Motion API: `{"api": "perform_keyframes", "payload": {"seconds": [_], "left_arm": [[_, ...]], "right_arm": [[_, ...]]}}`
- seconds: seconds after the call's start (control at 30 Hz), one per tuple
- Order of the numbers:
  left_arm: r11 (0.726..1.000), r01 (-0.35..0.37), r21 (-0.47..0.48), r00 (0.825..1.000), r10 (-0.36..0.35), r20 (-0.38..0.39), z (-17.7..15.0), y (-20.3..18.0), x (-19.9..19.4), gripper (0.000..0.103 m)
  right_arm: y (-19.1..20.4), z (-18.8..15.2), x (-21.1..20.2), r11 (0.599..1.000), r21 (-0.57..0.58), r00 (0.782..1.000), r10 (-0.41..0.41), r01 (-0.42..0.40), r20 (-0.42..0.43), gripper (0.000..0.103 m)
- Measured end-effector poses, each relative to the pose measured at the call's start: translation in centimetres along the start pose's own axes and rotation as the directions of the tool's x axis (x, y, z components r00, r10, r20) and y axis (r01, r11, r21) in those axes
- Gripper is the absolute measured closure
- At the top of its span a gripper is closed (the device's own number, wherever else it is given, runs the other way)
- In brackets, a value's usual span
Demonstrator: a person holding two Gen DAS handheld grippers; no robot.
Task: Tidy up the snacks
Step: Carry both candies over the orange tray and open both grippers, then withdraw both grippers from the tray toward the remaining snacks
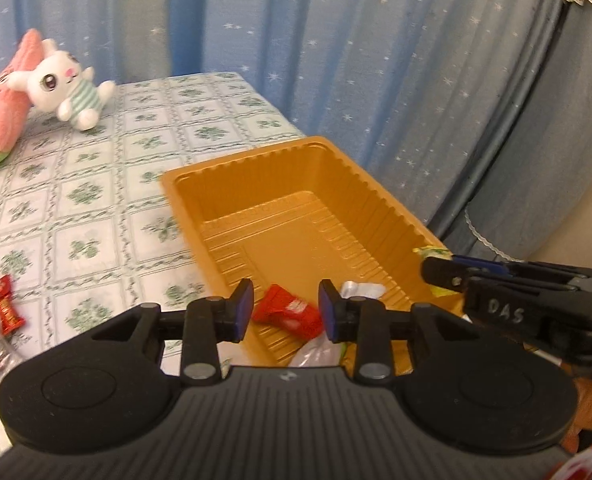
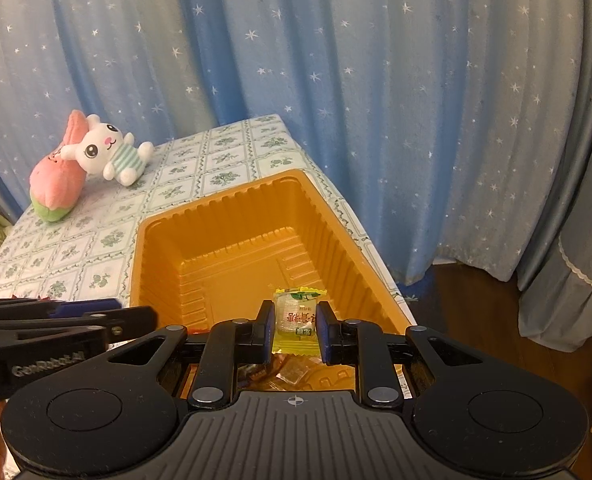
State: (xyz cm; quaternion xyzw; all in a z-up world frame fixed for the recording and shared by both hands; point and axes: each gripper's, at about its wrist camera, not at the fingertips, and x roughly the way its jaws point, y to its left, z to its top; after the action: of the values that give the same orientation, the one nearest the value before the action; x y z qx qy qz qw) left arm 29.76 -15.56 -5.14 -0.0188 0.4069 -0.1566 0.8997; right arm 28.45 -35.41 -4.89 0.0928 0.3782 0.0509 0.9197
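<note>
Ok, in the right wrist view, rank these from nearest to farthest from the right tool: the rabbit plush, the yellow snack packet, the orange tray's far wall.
1. Yellow snack packet: clamped between the right tool pads, over the tray's near end.
2. Orange tray's far wall: straight ahead, past the tray's bare floor.
3. Rabbit plush: far left on the tablecloth, leaning on a pink plush.

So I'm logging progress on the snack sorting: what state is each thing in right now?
Left gripper: open, nothing between its pads.
Red snack packet: lying loose in the tray.
Right gripper: shut on the yellow snack packet, held over the tray.
Orange tray: holds a few snacks at its near end.
Red snacks: on the tablecloth, outside the tray.
</note>
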Motion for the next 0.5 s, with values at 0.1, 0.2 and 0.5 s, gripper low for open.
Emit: {"api": "perform_keyframes", "payload": {"seconds": [0.1,0.2,0.5], "left_arm": [[1.000,-0.020,-0.020,1.000,0.020,0.003,-0.4,1.0,-0.7,0.071],[0.999,-0.034,-0.032,0.999,0.034,0.007,-0.9,1.7,-1.3,0.070],[0.997,-0.053,-0.048,0.998,0.054,0.015,-1.9,2.5,-2.4,0.065]], "right_arm": [[0.1,-0.1,0.0,1.000,0.005,1.000,0.005,-0.005,-0.003,0.081],[0.4,-0.1,0.1,1.000,0.009,1.000,0.015,-0.015,-0.005,0.081],[0.6,0.8,0.4,0.994,0.060,0.996,0.089,-0.090,0.014,0.079]]}}
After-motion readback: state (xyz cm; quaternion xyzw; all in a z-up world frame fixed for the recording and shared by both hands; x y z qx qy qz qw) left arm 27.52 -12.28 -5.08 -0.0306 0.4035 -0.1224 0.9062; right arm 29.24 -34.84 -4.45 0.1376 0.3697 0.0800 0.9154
